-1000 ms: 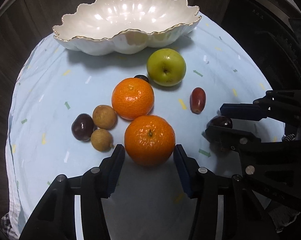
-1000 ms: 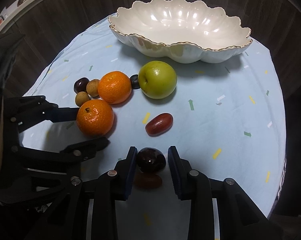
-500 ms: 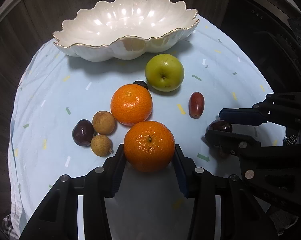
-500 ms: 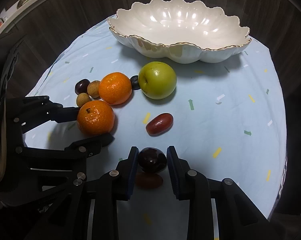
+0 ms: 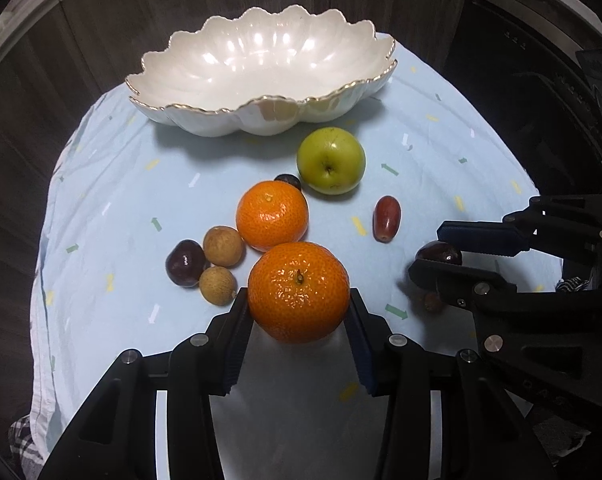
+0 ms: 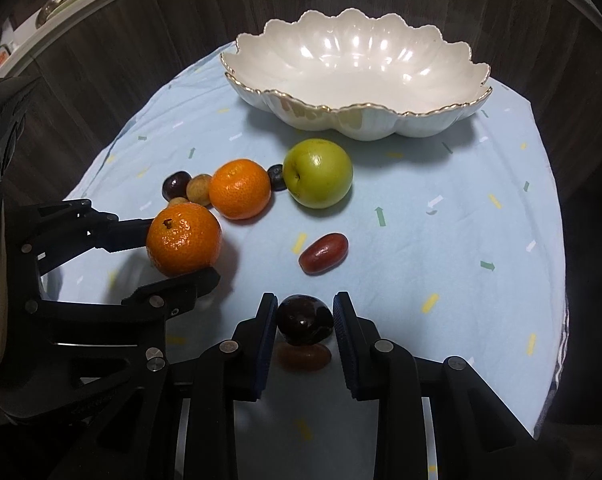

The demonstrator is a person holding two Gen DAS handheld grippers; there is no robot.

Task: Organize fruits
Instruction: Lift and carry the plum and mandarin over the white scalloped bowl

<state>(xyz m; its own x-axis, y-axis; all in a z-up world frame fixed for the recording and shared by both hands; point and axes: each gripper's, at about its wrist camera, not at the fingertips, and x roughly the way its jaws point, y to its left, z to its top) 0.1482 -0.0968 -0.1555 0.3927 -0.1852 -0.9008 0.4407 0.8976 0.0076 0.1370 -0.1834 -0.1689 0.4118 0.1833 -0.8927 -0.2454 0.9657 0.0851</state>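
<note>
My left gripper (image 5: 299, 302) is shut on an orange (image 5: 298, 291) and holds it just above the cloth; it also shows in the right wrist view (image 6: 183, 239). My right gripper (image 6: 305, 314) is shut on a dark plum (image 6: 304, 319), lifted above a red date (image 6: 304, 357). The plum also shows in the left wrist view (image 5: 439, 254). A white scalloped bowl (image 5: 261, 114) with a gold rim stands empty at the back. A second orange (image 5: 272, 215), a green apple (image 5: 331, 160), a red date (image 5: 387, 218), another plum (image 5: 185, 263) and two longans (image 5: 223, 246) lie on the cloth.
A round table under a light blue cloth (image 5: 133, 184) carries everything. A small dark fruit (image 5: 288, 180) sits between the second orange and the apple. Dark wood panels stand behind the table. A dark appliance (image 5: 541, 92) is at the right.
My left gripper has moved forward and closed on the near orange, then lifted it. My right gripper has raised the plum a little, showing a red date under it.
</note>
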